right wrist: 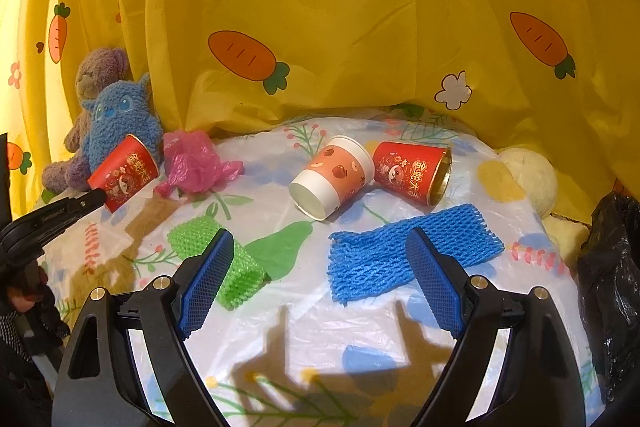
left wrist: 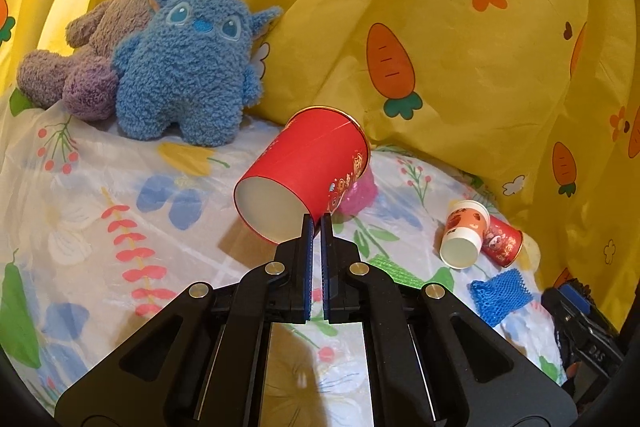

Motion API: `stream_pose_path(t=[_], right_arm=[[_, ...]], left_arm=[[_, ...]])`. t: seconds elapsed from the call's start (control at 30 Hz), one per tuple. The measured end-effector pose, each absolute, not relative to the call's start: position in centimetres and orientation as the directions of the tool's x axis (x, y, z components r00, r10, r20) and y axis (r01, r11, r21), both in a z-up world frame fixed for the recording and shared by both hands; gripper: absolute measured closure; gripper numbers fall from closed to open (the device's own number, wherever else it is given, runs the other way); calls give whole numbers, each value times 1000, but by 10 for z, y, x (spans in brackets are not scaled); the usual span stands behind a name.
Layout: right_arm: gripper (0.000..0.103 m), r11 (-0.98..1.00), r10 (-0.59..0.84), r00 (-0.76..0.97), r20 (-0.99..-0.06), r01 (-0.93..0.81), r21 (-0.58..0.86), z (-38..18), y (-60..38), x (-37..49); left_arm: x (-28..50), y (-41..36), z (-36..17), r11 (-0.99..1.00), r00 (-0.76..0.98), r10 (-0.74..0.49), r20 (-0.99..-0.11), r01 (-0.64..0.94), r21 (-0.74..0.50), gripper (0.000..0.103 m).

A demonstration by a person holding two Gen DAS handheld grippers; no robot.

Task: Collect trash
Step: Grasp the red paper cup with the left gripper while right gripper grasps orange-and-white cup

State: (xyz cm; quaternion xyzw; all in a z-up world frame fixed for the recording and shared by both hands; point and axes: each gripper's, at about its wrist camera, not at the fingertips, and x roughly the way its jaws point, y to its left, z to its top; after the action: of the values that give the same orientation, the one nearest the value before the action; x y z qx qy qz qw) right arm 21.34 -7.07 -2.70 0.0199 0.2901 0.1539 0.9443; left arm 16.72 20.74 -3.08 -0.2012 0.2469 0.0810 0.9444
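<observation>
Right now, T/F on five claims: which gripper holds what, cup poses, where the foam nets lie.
1. The left gripper is shut on the rim of a red paper cup. True.
2. The right gripper holds the blue foam net. False: its jaws stand open and empty above the sheet.
3. The white-rimmed apple cup stands upright. False: it lies on its side, mouth toward the camera.
4. A second red cup lies on its side right beside the apple cup. True.
5. The green foam net lies on the blue plush toy. False: it lies on the floral sheet, apart from the toy.
</observation>
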Motion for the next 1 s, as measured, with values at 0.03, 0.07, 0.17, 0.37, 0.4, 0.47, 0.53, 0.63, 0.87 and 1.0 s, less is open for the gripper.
stream_pose_path(t=[0.03,0.07,0.17,0.37,0.4,0.47,0.53,0.63,0.87,1.0], right_arm=[[18,954,295,779,-553,-269,130,-28,-68,222],[18,960,278,772,-571,-249,131,-31,-64,234],[18,966,257,755,-603,-219,138,-37,-56,259],[18,970,241,723,-647,-152,192,-54,-50,308],[18,970,237,719,-653,-140,198,-57,-49,315],[18,969,238,709,-664,-125,214,-60,-47,325],[18,966,243,697,-674,-112,232,-64,-46,336],[19,960,256,671,-696,-88,267,-73,-46,348],[43,956,277,658,-700,-117,269,-77,-39,356],[45,959,276,671,-688,-140,248,-76,-38,352]], left_arm=[[167,206,-31,904,867,47,-496,-248,-348,101],[167,206,-31,901,870,41,-492,-246,-359,101],[166,206,-30,897,877,54,-478,-253,-362,101],[167,212,-36,892,878,66,-475,-265,-366,101],[167,213,-37,892,878,70,-474,-268,-365,101],[166,214,-38,889,879,76,-471,-274,-367,101],[165,216,-37,887,881,80,-467,-277,-371,100],[165,217,-38,887,881,81,-465,-277,-370,101],[166,215,-38,892,882,74,-465,-267,-364,100],[167,213,-39,895,881,70,-467,-262,-361,101]])
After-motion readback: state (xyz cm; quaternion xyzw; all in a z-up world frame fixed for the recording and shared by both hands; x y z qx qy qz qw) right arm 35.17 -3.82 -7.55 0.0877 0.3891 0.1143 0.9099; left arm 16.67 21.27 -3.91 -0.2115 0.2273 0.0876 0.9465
